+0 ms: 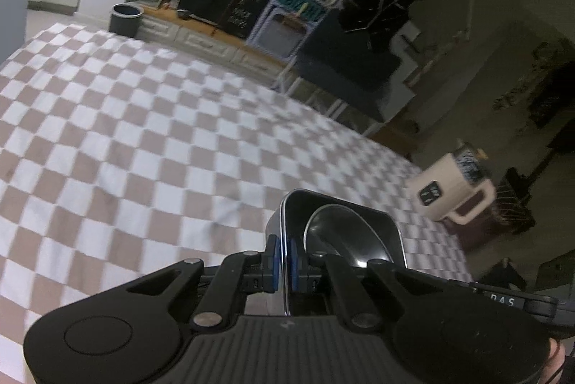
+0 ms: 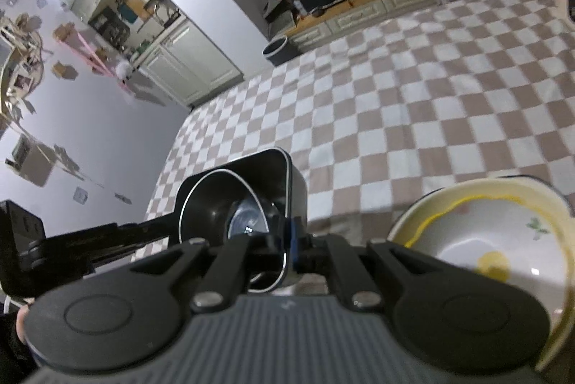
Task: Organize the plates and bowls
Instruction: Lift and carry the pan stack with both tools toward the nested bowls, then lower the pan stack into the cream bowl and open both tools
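Black square-cornered dish (image 1: 381, 233), glossy, thin bright rim, tilted, lifted clear of checkered cloth (image 1: 143, 132), pinched at both side walls. Nested inside dish: round black bowl (image 1: 341, 233), silver-edged rim, tipped toward one corner. From right wrist view, same dish (image 2: 276, 168) above cloth's (image 2: 413, 103) near-left corner, bowl (image 2: 212, 200) leaning within, shiny reflective bottom visible. Cream bowl (image 2: 485, 233) with yellow wavy band, small green sprig print, yellow spot at bottom, just right of dish, over cloth's near edge; contact with cloth unclear, partly hidden.
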